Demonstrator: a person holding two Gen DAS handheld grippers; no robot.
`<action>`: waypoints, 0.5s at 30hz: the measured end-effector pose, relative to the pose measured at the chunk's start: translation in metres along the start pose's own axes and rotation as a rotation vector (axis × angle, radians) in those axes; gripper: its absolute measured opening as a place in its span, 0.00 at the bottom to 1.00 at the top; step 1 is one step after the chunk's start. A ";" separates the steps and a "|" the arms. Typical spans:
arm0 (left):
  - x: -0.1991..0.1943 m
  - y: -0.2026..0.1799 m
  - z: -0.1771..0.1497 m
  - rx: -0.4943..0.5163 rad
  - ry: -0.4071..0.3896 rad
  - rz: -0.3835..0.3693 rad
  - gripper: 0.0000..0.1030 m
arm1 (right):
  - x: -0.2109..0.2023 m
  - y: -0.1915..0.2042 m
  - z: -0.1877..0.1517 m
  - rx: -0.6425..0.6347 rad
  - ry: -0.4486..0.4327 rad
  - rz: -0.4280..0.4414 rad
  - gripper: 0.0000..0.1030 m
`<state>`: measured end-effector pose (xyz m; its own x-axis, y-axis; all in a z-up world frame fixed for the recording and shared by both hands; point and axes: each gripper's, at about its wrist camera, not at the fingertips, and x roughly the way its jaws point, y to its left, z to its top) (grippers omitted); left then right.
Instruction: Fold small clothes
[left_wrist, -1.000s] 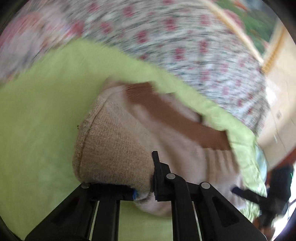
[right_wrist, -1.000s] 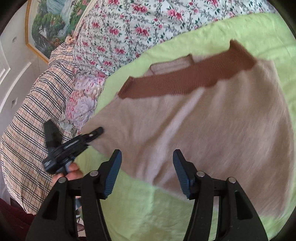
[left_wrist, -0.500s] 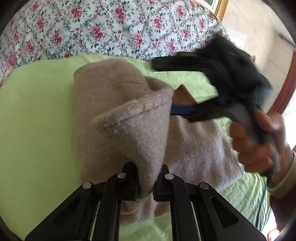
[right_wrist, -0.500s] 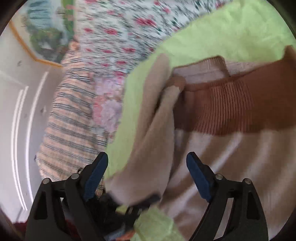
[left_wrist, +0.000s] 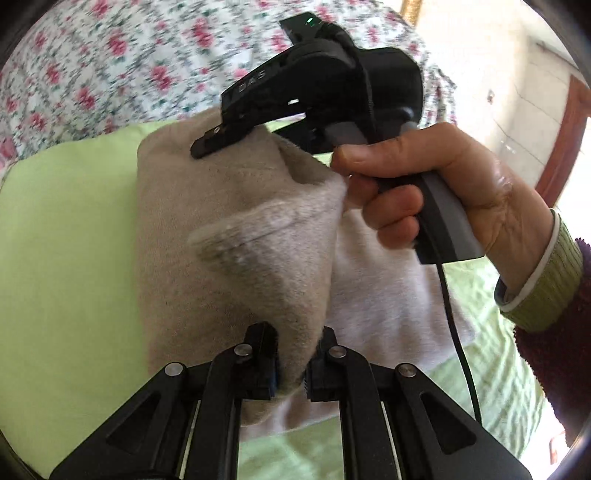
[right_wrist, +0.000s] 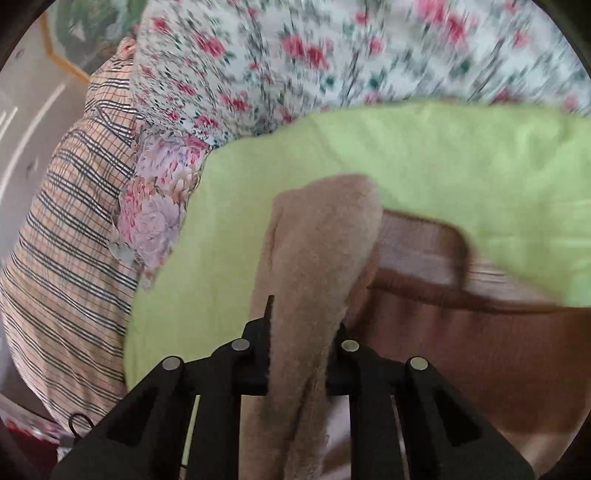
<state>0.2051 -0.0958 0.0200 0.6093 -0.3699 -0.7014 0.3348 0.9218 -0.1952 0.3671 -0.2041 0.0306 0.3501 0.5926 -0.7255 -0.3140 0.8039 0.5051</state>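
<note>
A beige sweater (left_wrist: 221, 221) with a brown ribbed band (right_wrist: 461, 332) lies on a light green sheet (left_wrist: 66, 240). My left gripper (left_wrist: 291, 354) is shut on a raised fold of its beige fabric. My right gripper (right_wrist: 303, 332) is closing its jaws, and a beige fold (right_wrist: 321, 236) is pinched between the pads. In the left wrist view the right gripper (left_wrist: 236, 136) reaches over the top of the lifted fold, held by a hand (left_wrist: 443, 192) in a green cuff. The sweater's far half is hidden under the lifted fabric.
A floral quilt (right_wrist: 295, 55) runs behind the green sheet (right_wrist: 443, 147). A plaid pillow (right_wrist: 66, 221) lies at the left in the right wrist view. A pale wall and a wooden door frame (left_wrist: 565, 129) are at the right. A black cable (left_wrist: 454, 332) hangs from the right gripper.
The right gripper's jaws went from wide open to closed on a beige fold. The left gripper swung round with its fold, and the right gripper and hand came close in its view.
</note>
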 end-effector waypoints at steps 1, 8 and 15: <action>0.000 -0.007 0.001 0.006 -0.001 -0.012 0.08 | -0.012 -0.003 -0.003 -0.015 -0.009 -0.030 0.17; 0.018 -0.079 0.003 0.078 0.016 -0.162 0.08 | -0.083 -0.058 -0.038 -0.019 -0.029 -0.232 0.17; 0.061 -0.103 -0.019 0.123 0.164 -0.205 0.12 | -0.083 -0.114 -0.076 0.066 -0.038 -0.266 0.23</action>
<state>0.1943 -0.2117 -0.0154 0.3990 -0.5143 -0.7591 0.5298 0.8050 -0.2669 0.3070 -0.3484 -0.0023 0.4454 0.3610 -0.8194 -0.1491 0.9323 0.3296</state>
